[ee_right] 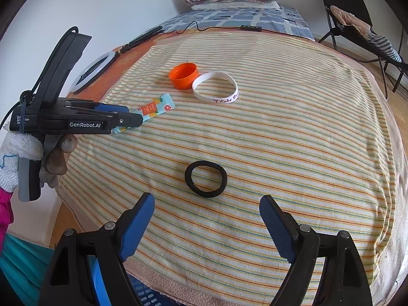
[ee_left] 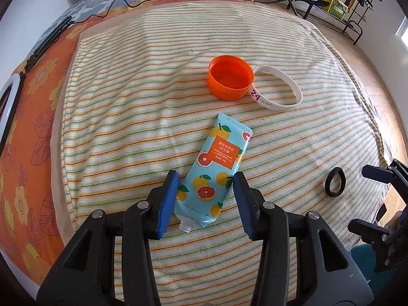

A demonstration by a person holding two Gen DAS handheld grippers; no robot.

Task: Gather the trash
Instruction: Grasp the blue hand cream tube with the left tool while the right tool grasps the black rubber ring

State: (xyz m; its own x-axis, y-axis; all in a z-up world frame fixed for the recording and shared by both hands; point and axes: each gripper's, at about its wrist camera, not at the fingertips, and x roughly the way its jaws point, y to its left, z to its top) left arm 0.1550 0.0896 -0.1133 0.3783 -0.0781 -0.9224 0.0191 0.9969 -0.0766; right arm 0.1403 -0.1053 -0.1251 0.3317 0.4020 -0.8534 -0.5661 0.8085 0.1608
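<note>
**A:** What is on the bed, and where?

**B:** A striped towel covers the bed. In the left wrist view, a hand-cream tube lies near the centre, printed with oranges and grapefruit. Its cap is missing. An orange lid sits upturned at 12 o'clock from the tube, touching a white wristband on its 3 o'clock side. A black hair tie lies apart at 3 o'clock.

**A:** Which way does the tube point?

**B:** Its long axis runs from about 7 o'clock to 1 o'clock. The bare threaded nozzle is at the 7 o'clock end, nearest the camera; the flat crimped end is at 1 o'clock.

**A:** What are the grippers doing?

**B:** The left gripper has its jaws spread wide, one blue pad on each side of the tube's lower half, close to it but not pinching. The right gripper is also spread and holds nothing, with the hair tie just ahead at 12 o'clock in its own view.

**A:** So which step is this?

**B:** Likely the grasp of the tube, the first piece of trash. Next the jaws need to close across its width, squarely, since the tube lies slightly slanted between them.
</note>
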